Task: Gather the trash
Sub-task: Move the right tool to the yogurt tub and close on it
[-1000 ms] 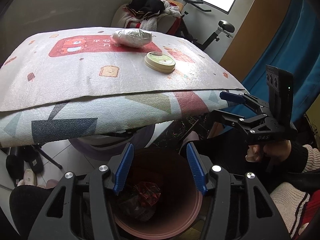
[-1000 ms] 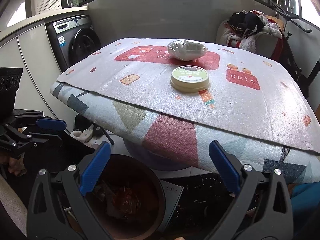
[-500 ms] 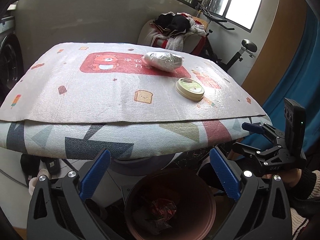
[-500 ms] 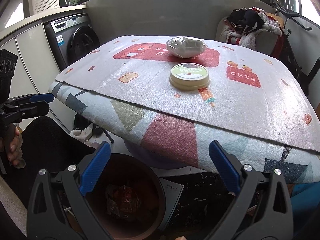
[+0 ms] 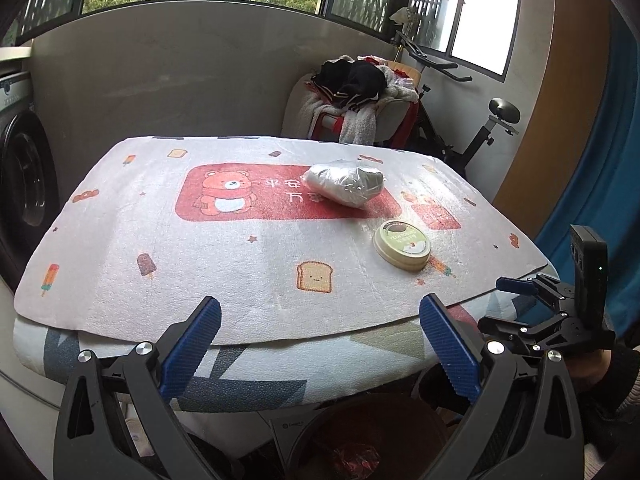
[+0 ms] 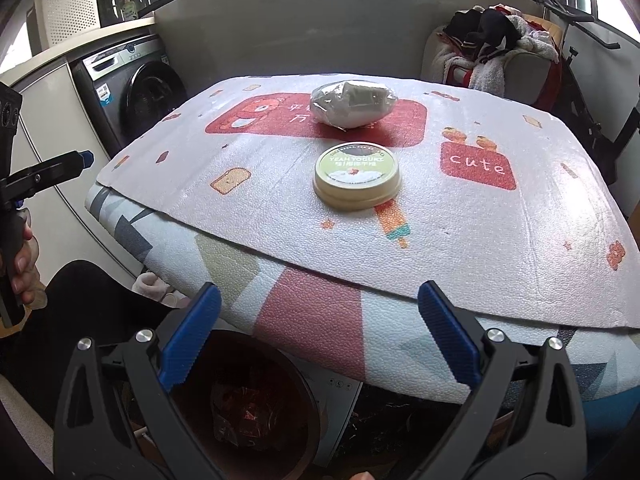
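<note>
A crumpled white plastic bag (image 5: 344, 184) (image 6: 354, 104) lies on the red bear print of the table mat (image 5: 160, 272). A round green-lidded yogurt tin (image 5: 402, 244) (image 6: 356, 180) stands nearer the front. A brown bin (image 5: 368, 432) (image 6: 248, 392) sits on the floor below the table's edge, with a red wrapper (image 6: 244, 416) inside. My left gripper (image 5: 320, 344) is open and empty, above the bin and level with the table's edge. My right gripper (image 6: 320, 332) (image 5: 504, 304) is open and empty, to the right of the bin. One of the left gripper's fingers (image 6: 52, 168) shows at the right wrist view's left edge.
A washing machine (image 6: 136, 92) stands left of the table. A chair heaped with clothes (image 5: 352, 96) and an exercise bike (image 5: 488, 128) stand behind it. A blue curtain (image 5: 592, 184) hangs at the right. Slippers (image 6: 154, 284) lie under the table.
My left gripper's jaws have spread wide, and it has risen and tilted up, so the bin sank to the bottom of its view. The right gripper has edged closer to the table.
</note>
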A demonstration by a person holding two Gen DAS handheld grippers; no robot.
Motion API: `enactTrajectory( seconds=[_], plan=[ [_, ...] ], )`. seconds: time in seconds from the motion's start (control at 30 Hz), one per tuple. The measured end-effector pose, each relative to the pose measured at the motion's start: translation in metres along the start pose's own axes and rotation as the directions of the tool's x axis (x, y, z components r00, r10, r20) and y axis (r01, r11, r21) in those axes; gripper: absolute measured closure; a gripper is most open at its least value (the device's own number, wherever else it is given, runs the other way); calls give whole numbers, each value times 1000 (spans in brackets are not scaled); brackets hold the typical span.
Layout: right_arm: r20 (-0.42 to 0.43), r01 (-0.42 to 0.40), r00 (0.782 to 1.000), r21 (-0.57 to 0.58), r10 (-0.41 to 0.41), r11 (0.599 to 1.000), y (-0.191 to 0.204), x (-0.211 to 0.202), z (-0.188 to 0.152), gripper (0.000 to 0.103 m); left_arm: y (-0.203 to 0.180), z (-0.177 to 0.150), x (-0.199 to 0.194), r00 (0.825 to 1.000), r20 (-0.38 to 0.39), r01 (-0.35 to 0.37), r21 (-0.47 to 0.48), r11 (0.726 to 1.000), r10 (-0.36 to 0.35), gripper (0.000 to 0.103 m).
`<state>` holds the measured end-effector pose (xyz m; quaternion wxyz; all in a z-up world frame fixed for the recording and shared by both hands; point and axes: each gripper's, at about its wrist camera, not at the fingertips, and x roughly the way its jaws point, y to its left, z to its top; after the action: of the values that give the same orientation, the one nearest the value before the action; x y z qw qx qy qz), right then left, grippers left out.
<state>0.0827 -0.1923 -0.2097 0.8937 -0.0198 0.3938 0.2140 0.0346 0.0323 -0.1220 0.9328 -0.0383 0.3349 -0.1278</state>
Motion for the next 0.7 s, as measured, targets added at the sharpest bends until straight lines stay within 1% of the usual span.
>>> enactTrajectory(
  seconds=[0.37,0.7],
  plan=[
    [-6,31,1000,-18,-31,999,-21,22,41,6,13,31,9,999,35,-21,18,1000,20,6],
    [-24,51,998,45,-50,998,-45,55,65,6,33,36,33,1000,4,-12,-32,999,12,6]
  ],
)
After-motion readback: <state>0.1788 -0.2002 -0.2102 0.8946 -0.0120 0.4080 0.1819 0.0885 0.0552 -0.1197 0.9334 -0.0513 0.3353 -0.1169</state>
